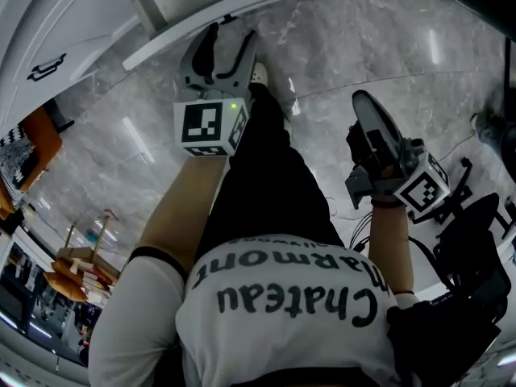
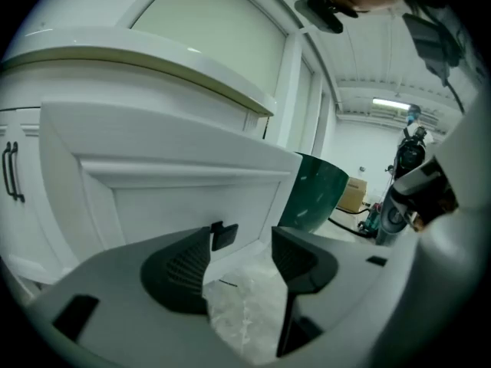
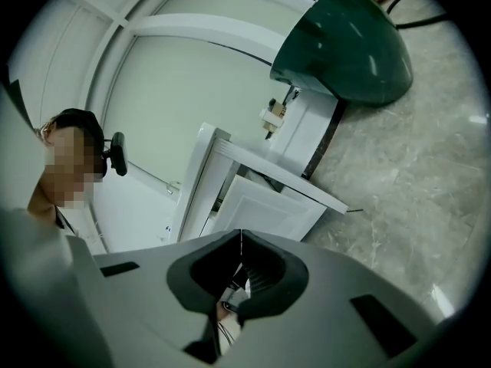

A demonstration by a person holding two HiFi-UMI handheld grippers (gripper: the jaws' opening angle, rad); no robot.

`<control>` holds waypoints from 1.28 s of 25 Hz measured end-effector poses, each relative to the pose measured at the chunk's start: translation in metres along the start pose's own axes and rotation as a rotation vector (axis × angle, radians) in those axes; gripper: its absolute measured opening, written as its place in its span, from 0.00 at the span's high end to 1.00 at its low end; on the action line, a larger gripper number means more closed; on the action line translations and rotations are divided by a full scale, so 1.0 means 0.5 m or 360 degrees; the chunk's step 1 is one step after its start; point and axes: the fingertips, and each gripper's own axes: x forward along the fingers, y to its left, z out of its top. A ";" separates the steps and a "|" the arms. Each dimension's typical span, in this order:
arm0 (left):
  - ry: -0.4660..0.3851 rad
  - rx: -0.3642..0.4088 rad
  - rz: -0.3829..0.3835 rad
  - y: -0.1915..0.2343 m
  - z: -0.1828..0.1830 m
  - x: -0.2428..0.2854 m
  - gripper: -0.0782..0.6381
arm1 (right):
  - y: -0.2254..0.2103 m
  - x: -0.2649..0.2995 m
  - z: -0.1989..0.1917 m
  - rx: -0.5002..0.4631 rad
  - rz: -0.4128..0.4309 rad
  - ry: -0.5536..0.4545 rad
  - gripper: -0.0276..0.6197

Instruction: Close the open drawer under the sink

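The white drawer front stands out from the vanity under the sink's counter edge. A small black handle sits on its lower part. My left gripper is open; it points at that handle from a short way off and holds nothing. In the head view the left gripper reaches toward the drawer's white top edge. My right gripper hangs shut and empty beside the person's leg, away from the drawer. The right gripper view shows its tips touching and the drawer beyond.
A dark green rounded object stands on the marble floor right of the drawer. A cabinet door with a black handle is left of it. The person's black-trousered leg stands between the grippers. Black equipment lies at the right.
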 end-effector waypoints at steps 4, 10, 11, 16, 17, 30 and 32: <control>-0.0143 0.0111 -0.0059 0.005 -0.009 0.011 0.57 | -0.047 0.054 0.019 -0.0106 0.0116 -0.0067 0.94; -0.0284 0.0197 -0.0193 0.008 -0.016 0.011 0.63 | -0.114 0.137 0.014 -0.0236 0.0265 -0.0103 0.94; -0.0304 0.0216 -0.0199 0.015 -0.018 0.013 0.65 | -0.124 0.149 0.015 -0.0242 0.0301 -0.0111 0.94; -0.0465 0.0298 -0.0225 0.033 -0.013 0.022 0.76 | -0.162 0.198 0.030 -0.0301 0.0516 -0.0189 0.94; -0.0498 0.0309 -0.0229 0.033 -0.014 0.022 0.76 | -0.168 0.207 0.030 -0.0340 0.0544 -0.0197 0.94; -0.0591 0.0317 -0.0302 0.046 -0.018 0.024 0.78 | -0.285 0.213 0.005 -0.0442 0.0535 -0.0239 0.94; -0.0584 0.0334 -0.0311 0.046 -0.017 0.025 0.78 | -0.300 0.221 0.005 -0.0440 0.0527 -0.0264 0.94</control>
